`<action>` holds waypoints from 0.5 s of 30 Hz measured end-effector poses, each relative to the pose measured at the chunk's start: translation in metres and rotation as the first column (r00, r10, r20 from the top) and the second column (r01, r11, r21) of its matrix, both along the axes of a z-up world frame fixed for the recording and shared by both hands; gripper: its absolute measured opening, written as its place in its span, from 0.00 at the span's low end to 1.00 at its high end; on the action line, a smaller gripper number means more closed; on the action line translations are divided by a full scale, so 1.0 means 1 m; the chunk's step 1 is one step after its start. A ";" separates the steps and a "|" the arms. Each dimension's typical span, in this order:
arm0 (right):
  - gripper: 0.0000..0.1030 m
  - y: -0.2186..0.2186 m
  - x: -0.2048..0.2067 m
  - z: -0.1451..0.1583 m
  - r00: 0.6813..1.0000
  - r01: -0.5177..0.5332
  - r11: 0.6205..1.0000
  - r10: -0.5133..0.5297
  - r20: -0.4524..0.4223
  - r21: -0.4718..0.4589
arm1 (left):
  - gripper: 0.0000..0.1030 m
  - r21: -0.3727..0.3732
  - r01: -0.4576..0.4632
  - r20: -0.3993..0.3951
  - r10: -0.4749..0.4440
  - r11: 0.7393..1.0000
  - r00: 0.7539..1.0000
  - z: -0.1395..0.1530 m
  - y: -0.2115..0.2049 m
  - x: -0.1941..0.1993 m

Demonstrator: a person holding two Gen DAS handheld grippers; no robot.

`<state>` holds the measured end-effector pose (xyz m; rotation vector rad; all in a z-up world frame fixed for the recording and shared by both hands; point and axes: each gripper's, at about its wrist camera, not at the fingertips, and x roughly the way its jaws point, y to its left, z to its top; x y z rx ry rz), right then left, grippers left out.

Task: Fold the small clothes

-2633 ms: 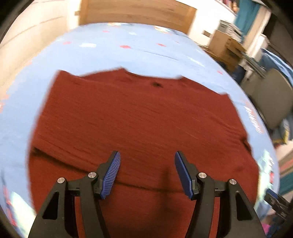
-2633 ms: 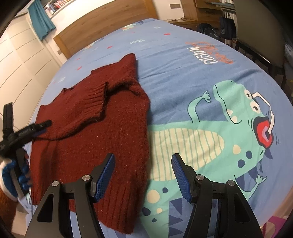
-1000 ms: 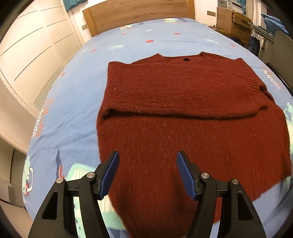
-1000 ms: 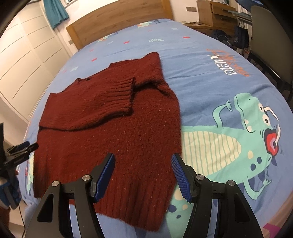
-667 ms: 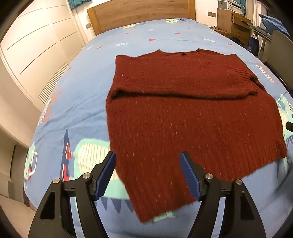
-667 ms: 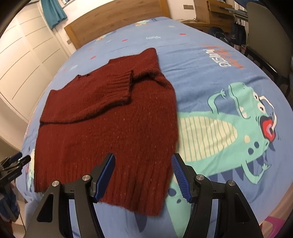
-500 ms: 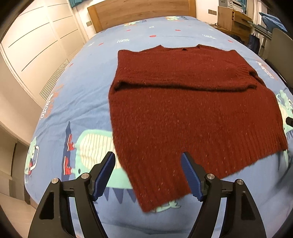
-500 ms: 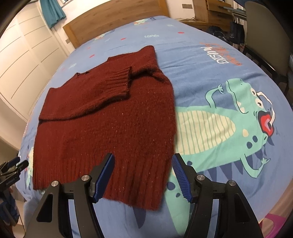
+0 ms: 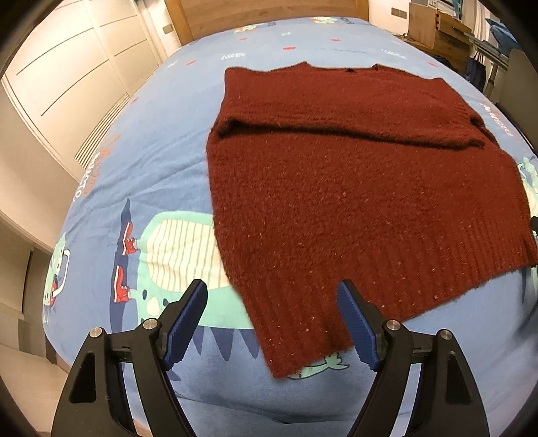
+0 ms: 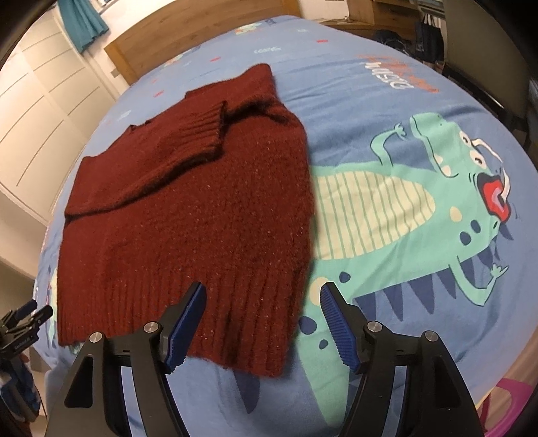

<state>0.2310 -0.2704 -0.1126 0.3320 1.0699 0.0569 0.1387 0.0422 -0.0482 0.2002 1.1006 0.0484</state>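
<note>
A dark red knitted sweater (image 9: pixel 353 188) lies flat on a blue bed cover (image 9: pixel 134 134) with its sleeves folded across the chest. Its ribbed hem faces me. My left gripper (image 9: pixel 272 322) is open and empty, hovering above the hem's near left corner. In the right wrist view the sweater (image 10: pixel 188 208) lies left of centre. My right gripper (image 10: pixel 264 322) is open and empty, above the hem's near right corner. The left gripper also shows at the far left of the right wrist view (image 10: pixel 23 322).
The cover carries green dinosaur prints (image 10: pixel 420 201). A wooden headboard (image 9: pixel 269 13) stands at the far end. White wardrobe doors (image 9: pixel 67 84) run along the left. A chair (image 10: pixel 487 50) and a wooden desk (image 9: pixel 437 27) stand to the right. The bed's near edge is just below both grippers.
Both grippers have pulled back from over the sweater's body toward its hem at the near edge of the bed. Both stay open. The sweater has not moved.
</note>
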 end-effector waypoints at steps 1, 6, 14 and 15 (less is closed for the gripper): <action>0.70 -0.001 0.001 -0.003 1.000 0.001 1.000 -0.001 -0.006 0.005 | 0.73 0.000 -0.002 -0.006 0.002 1.000 1.000 -0.003 0.001 0.001; 0.71 -0.002 0.008 -0.014 0.999 0.003 1.000 -0.002 -0.032 0.016 | 0.74 -0.005 -0.019 -0.041 0.019 1.000 0.999 -0.017 0.007 0.005; 0.74 -0.003 0.017 -0.027 0.998 -0.010 1.000 0.011 -0.056 0.026 | 0.75 -0.015 -0.032 -0.083 0.031 0.999 0.996 -0.036 0.015 0.007; 0.75 -0.002 0.017 -0.027 0.998 -0.011 1.000 0.013 -0.057 0.025 | 0.75 -0.019 -0.034 -0.085 0.033 0.999 0.996 -0.037 0.016 0.006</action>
